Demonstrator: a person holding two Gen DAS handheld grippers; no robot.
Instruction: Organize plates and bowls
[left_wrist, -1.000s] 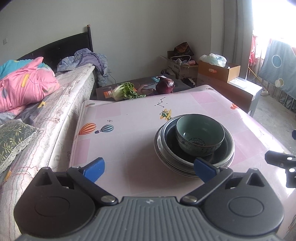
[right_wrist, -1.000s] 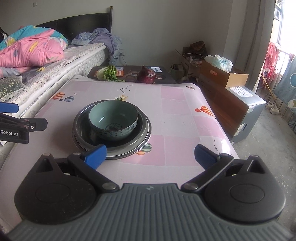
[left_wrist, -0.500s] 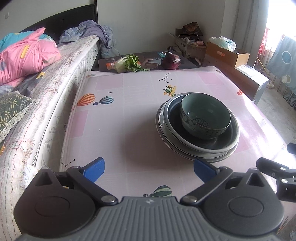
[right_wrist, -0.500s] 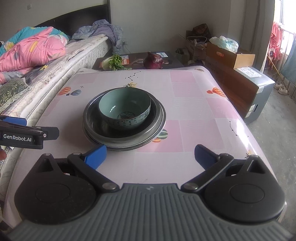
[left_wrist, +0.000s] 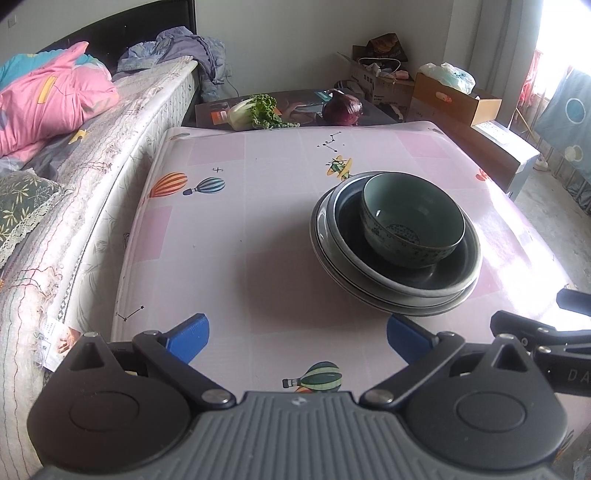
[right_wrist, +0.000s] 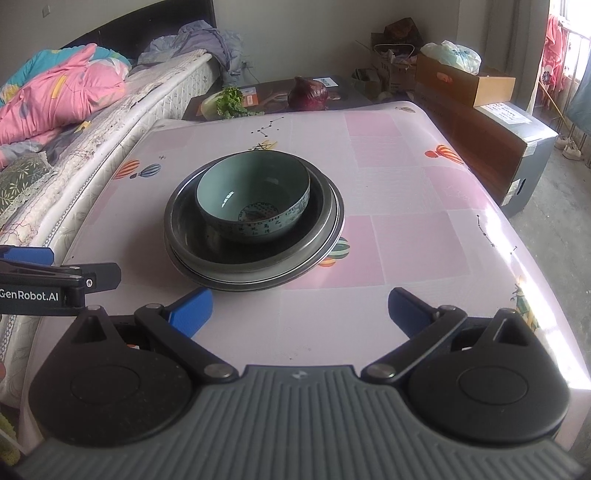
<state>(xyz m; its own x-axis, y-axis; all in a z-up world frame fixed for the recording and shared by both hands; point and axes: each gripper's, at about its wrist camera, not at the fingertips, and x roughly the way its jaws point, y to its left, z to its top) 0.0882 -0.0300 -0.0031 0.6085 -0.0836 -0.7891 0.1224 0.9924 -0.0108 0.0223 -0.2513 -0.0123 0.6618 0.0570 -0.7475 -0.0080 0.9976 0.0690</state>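
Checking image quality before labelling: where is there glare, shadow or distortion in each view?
Left wrist view: window blown out at top right, glare on the table right of the plates, soft shadow to their left. Right wrist view: bright streak along the table's right edge, bed bowed by fisheye.

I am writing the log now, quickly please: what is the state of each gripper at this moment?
Left gripper: open, holding nothing, short of the stacked dishes.
Right gripper: open, holding nothing.
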